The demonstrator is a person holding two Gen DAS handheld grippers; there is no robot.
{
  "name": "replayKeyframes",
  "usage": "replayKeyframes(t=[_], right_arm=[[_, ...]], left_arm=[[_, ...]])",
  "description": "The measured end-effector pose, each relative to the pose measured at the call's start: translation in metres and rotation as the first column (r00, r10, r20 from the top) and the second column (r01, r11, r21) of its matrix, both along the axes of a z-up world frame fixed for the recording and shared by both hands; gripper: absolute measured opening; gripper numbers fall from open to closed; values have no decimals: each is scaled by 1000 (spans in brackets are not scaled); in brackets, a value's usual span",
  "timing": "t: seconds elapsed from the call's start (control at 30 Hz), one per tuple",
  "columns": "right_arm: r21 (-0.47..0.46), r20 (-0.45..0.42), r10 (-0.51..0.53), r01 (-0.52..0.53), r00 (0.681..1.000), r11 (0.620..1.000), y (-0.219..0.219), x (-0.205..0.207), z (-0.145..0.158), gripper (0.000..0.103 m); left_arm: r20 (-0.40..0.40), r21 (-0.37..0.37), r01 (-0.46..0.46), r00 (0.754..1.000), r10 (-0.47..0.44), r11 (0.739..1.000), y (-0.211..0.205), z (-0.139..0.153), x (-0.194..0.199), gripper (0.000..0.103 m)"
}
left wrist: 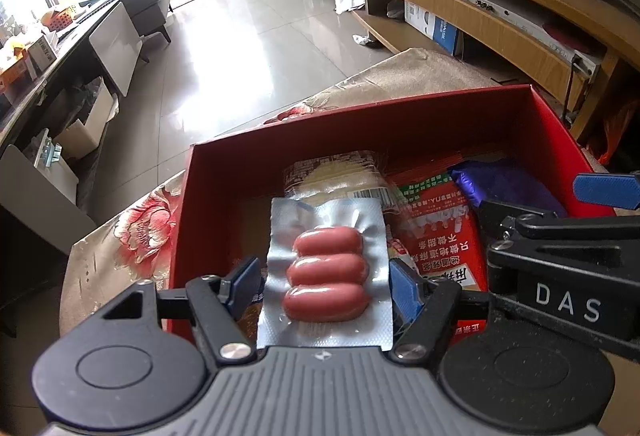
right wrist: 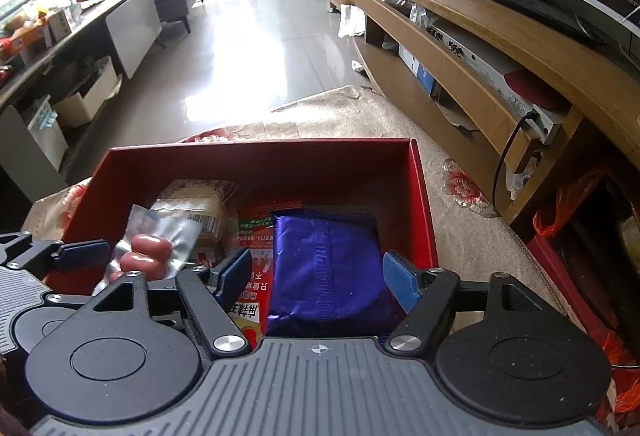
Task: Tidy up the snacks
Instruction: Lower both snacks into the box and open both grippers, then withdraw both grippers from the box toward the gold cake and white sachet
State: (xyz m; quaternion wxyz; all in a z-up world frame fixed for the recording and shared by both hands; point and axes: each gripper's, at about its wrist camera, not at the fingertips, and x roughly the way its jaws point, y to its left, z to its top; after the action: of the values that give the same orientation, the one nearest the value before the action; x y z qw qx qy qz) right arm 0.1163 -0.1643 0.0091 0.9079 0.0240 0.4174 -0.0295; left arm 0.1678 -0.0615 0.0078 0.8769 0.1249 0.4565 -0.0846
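the left claw [left wrist: 324, 286] grips a silver sausage pack [left wrist: 326, 272] by its side edges above the red box [left wrist: 360, 116], long axis running away from the camera, three sausages lying crosswise. the right claw [right wrist: 320, 272] stands open around the purple packet [right wrist: 326, 268] in the box, pads apart from it; its long axis runs away from the camera too.

Snack packs [right wrist: 326, 268] crowd the red box [right wrist: 256, 164] floor.

Both grippers shared one build — the left gripper [left wrist: 324, 282] and right gripper [right wrist: 318, 274] had ribbed grey housings, black round side discs, black linkage arms with silver screws and blue finger pads. White letters "DAS" marked one black body.
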Motion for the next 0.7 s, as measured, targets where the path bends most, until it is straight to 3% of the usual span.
replayKeyframes(t=[0.7], right_arm=[[-5,32,10,-10,999,1000,-2,-9,13,81]], left_arm=[[-2,-119,-47,999,47,992,34,26,-5,69]])
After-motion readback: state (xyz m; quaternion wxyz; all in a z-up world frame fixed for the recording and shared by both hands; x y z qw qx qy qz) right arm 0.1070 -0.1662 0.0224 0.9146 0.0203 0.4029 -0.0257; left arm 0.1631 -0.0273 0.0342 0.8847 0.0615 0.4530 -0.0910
